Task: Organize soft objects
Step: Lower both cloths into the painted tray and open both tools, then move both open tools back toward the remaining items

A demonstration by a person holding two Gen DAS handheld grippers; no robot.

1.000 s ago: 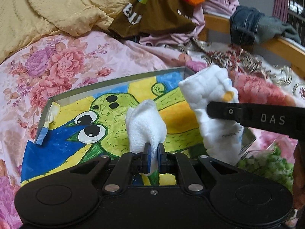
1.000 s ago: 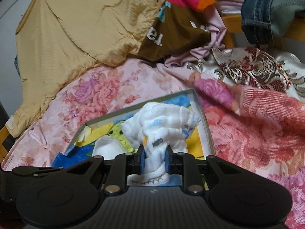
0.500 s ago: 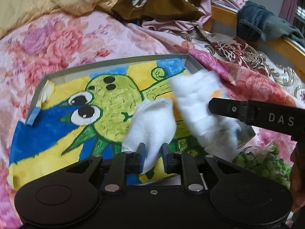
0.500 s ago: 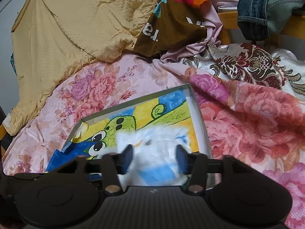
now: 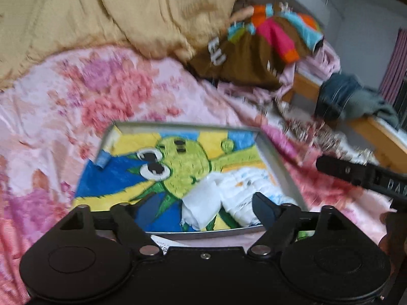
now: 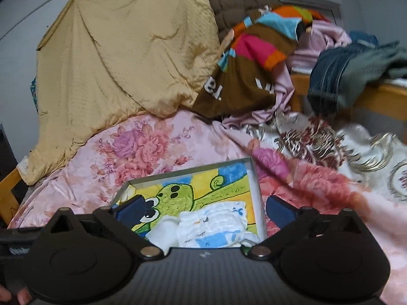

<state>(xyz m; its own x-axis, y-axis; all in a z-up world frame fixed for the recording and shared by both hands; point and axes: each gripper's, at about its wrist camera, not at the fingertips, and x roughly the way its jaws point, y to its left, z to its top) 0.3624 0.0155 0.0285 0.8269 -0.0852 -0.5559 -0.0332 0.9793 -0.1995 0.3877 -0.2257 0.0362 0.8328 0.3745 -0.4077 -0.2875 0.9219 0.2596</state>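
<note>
1. The bed, covered by a pink floral quilt [image 6: 142, 150], carries the whole scene. A mustard-yellow blanket [image 6: 122, 58] and a heap of clothes are piled at its far side, as they were a second ago.

2. The shallow tray [image 5: 277, 152] with a green cartoon creature painted inside lies flat on the quilt. It now appears further below both cameras than before, so both grippers seem to have lifted away from it.

3. The patterned white quilted cloth [image 6: 216, 223], clamped upright by the right gripper a second ago, now lies slumped in the tray's near right corner against the right wall.

4. The plain white cloth [image 5: 203, 203], pinched by the left gripper a second ago, now rests in the tray, touching the patterned cloth's left side.

5. The left gripper [image 5: 203, 207] has let go. Its jaws are opening, with nothing between the pads.

6. The right gripper [image 6: 203, 209] has also let go. Its jaws are opening wide and are empty.

7. For the task, both soft items look delivered into the tray. The clothes heap is untouched, so more sorting probably remains.
</note>
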